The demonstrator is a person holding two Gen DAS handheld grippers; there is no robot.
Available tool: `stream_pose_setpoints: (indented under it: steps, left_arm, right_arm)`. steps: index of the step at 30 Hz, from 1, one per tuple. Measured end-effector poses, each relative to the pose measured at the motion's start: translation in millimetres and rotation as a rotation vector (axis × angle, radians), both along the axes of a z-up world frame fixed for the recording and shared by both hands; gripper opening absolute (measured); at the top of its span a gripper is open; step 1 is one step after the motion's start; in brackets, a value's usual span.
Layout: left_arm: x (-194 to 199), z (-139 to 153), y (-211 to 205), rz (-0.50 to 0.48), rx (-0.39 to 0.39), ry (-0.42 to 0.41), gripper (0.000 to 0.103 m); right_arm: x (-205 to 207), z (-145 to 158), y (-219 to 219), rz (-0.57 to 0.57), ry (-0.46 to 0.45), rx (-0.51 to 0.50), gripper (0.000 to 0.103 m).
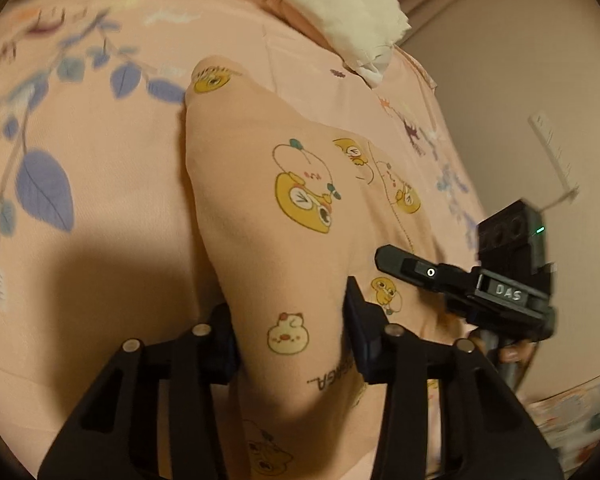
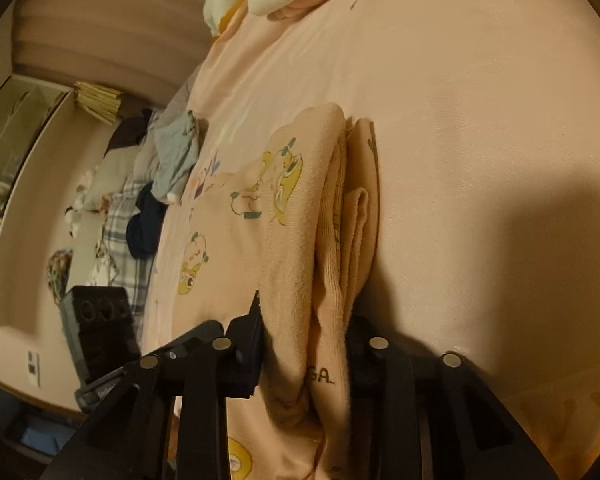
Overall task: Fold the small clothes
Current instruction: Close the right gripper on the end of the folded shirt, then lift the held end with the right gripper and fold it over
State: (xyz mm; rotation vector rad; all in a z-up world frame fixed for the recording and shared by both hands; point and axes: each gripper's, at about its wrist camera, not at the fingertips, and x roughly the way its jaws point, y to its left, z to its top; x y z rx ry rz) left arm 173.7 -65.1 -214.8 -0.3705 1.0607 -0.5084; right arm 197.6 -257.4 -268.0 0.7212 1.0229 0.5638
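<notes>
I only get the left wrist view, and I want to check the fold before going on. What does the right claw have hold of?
Observer: The right claw is closed on the peach cartoon-print garment, with folded layers bunched between its fingers.
Operator: How does the fold look from that side?
Observer: Along the garment's right edge, several folded layers show side by side, lying on the pink bedsheet.
Operator: Is anything else waiting to be folded?
Observer: Yes. A heap of loose clothes lies at the left side of the bed in that view, with a grey-blue piece uppermost.
</notes>
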Motion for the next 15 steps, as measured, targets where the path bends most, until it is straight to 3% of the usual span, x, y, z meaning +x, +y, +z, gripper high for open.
stream_pose_setpoints:
  steps: [4,10,15]
  left_arm:
    - [-4,12,-10,0.002,0.081,-0.065,0.035]
    - [-14,40,-6,0.005,0.106,-0.145,0.032]
    - [-28,78,15,0.026,0.101,-0.234,0.032]
  right_arm:
    - [-7,14,12,-0.013,-0.077,-0.085,0.025]
    - [-9,32,17,-0.025,-0.098,-0.116,0.024]
    - [-18,71,37,-0.015,-0.185,-0.147,0.024]
